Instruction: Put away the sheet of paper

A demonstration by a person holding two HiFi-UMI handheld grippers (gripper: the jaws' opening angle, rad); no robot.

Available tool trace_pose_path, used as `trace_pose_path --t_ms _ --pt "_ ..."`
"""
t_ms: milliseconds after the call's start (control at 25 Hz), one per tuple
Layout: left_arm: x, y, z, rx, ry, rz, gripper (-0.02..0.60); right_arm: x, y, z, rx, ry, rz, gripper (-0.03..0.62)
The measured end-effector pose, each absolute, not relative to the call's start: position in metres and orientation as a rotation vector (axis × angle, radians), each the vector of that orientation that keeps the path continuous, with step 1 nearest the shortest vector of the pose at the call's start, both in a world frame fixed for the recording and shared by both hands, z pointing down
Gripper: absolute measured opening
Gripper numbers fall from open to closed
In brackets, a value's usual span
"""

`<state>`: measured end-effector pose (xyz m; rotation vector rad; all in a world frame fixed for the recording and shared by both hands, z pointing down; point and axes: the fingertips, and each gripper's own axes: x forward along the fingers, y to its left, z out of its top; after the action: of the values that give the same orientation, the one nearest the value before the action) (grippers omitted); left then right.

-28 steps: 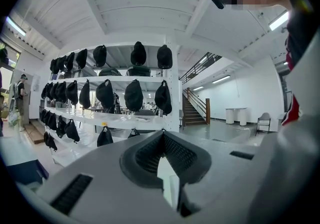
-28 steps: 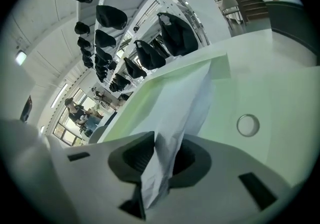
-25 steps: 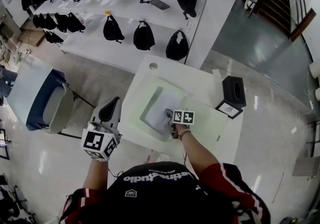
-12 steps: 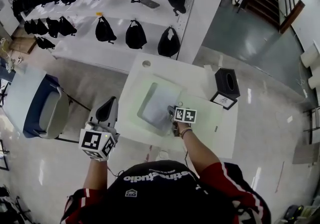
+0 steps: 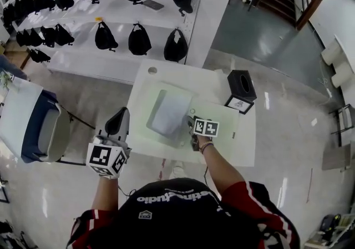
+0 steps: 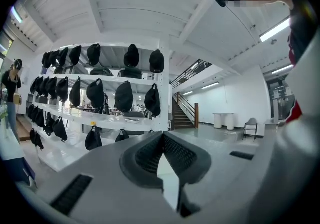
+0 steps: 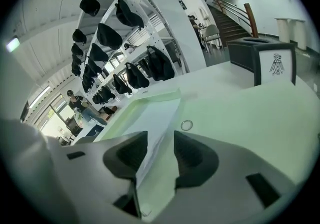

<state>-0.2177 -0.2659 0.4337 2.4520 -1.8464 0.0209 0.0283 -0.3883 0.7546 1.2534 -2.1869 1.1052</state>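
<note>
- White sheet of paper (image 5: 168, 112) lies flat on a pale green surface (image 5: 222, 125) that covers much of the table (image 5: 246, 145) (mat or shallow tray, I cannot tell which).
- My right gripper (image 5: 190, 126) hangs just over the sheet's near right corner and tilts down toward it.
- In the right gripper view, my right gripper (image 7: 160, 140) has its fingers spread wide. They have just been opening, and the sheet's (image 7: 152, 118) near edge shows in the gap between them. Neither pad presses on it, so the paper is loose on the green surface (image 7: 240, 118).
- A small ring (image 7: 186, 125) lies on the green just right of the sheet's edge, apart from my fingers.
- My left gripper (image 5: 122, 113) is off the table's left side, over the floor, well apart from the sheet.
- In the left gripper view, my left gripper (image 6: 162, 137) points level at the shelves, with its fingers closed tip to tip and nothing between them.
- A black box (image 5: 242, 84) stands at the table's far right corner. A small framed card (image 5: 239, 103) sits just in front of it, and both are well clear of the paper.
- White shelves hung with black bags (image 5: 138, 40) stand beyond the table.
</note>
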Motion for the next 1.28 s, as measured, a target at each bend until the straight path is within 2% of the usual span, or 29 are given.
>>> trace_pose_path --t_ms 840,1280 --pt "-0.213 -0.216 0.429 2.545 -1.706 -0.061 0.005 0.081 -0.321 0.661 1.477 -2.259 0.816 0.156" --pt "-0.208 -0.186 0.409 2.602 -1.639 -0.113 0.005 0.078 -0.260 0.561 1.563 -2.402 0.540 0.155"
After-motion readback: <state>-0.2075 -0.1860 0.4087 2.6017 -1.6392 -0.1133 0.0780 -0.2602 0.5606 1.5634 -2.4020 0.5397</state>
